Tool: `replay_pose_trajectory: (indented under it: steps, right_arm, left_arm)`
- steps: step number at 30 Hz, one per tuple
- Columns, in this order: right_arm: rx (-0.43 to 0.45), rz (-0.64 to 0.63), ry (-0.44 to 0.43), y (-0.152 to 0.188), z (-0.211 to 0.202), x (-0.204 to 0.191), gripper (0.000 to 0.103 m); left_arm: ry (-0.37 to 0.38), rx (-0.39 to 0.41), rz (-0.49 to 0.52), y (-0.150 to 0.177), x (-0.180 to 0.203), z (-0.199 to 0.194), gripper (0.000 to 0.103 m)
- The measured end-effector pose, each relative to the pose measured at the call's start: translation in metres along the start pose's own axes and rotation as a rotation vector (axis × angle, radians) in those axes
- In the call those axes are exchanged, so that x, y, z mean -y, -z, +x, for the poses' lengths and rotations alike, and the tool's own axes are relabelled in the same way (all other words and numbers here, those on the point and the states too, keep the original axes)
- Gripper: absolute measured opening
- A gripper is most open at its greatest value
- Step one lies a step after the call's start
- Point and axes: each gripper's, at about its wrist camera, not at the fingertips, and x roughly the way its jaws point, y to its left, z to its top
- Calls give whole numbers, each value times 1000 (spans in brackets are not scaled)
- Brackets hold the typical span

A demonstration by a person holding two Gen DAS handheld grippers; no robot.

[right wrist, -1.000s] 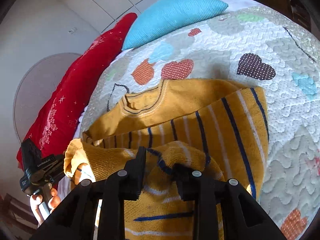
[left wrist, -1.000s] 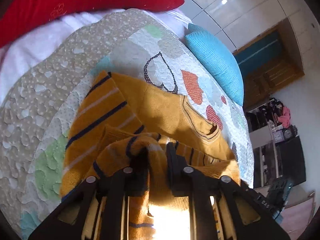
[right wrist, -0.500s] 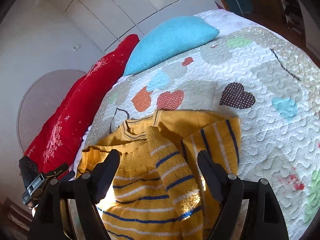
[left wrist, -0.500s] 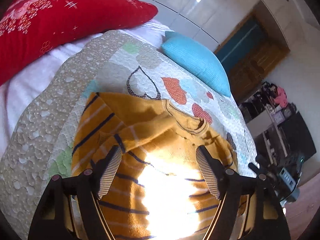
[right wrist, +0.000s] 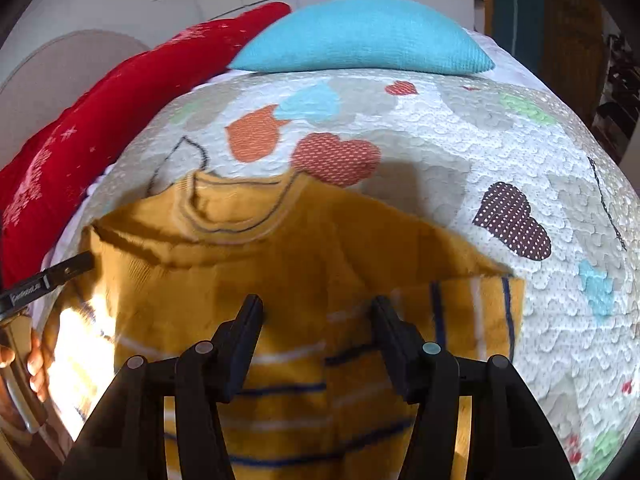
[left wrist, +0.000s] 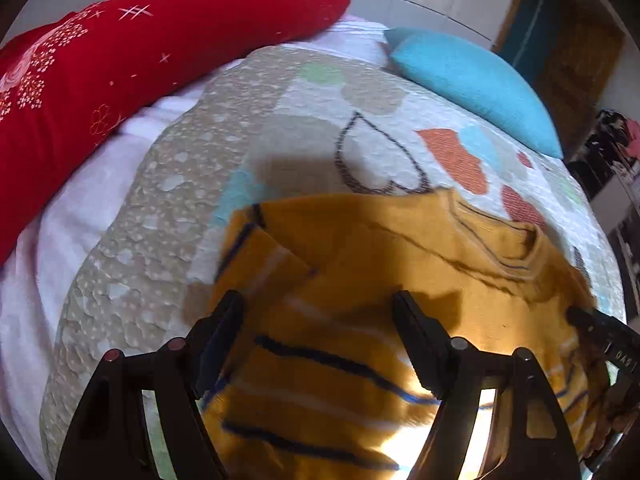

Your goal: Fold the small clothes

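Mustard striped sweater [left wrist: 360,280] lies folded under 2 open claws.

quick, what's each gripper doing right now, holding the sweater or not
Left gripper: open, empty, above the yellow striped sweater.
Right gripper: open and closing, nothing clamped, sweater beneath it.
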Motion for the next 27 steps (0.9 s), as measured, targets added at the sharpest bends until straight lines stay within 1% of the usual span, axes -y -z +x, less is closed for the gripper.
replay_pose_trajectory:
  steps: [1, 3, 5, 6, 8, 11, 13, 14, 16, 19, 21, 22, 23, 24, 25, 26, 27]
  right_arm:
    - [-10, 36, -4, -8, 9, 10, 62]
    - [-33, 112, -49, -21, 23, 26, 62]
    - [-27, 169, -68, -31, 25, 36, 62]
    - [-20, 183, -60, -34, 22, 38, 62]
    - [9, 183, -26, -38, 8, 41, 63]
    - [73, 159, -32, -31, -34, 44, 70]
    - [98, 128, -40, -15, -65, 48, 73]
    - [103, 108, -43, -4, -79, 50, 75]
    - [98, 68, -40, 25, -101, 53, 76]
    - [87, 35, -40, 73, -122, 57, 76]
    - [88, 33, -36, 103, -127, 59, 75]
    - [79, 35, -37, 115, -124, 60, 70]
    - [54, 42, -57, 126, -119, 60, 45]
    - [15, 62, -93, 134, -109, 62, 12]
    - [-6, 96, -126, 140, -103, 65, 7]
    - [14, 129, -131, 144, -103, 70, 7]
    - [33, 155, -101, 146, -103, 76, 7]
  left_arm:
    - [-2, -7, -7, -3, -7, 6, 76]
    - [16, -27, -39, -7, -19, 15, 76]
    - [54, -40, -72, -10, -26, 17, 76]
    - [65, -39, -85, -10, -28, 15, 76]
    - [72, -39, -102, -10, -32, 7, 76]
    - [86, -9, -110, -5, -34, -20, 76]
    - [106, 15, -100, 3, -35, -43, 76]
    - [115, 26, -97, 9, -36, -55, 76]
    - [135, 33, -93, 25, -38, -75, 76]
    - [164, 17, -98, 54, -40, -95, 77]
    - [182, 3, -99, 73, -39, -101, 77]
    - [185, -5, -100, 82, -37, -102, 77]
    - [187, -14, -101, 90, -35, -102, 77]
    - [190, -26, -99, 96, -31, -100, 77]
    - [192, -38, -98, 102, -28, -99, 77]
    - [190, -48, -99, 107, -26, -99, 77]
    - [186, -49, -97, 112, -25, -101, 77]
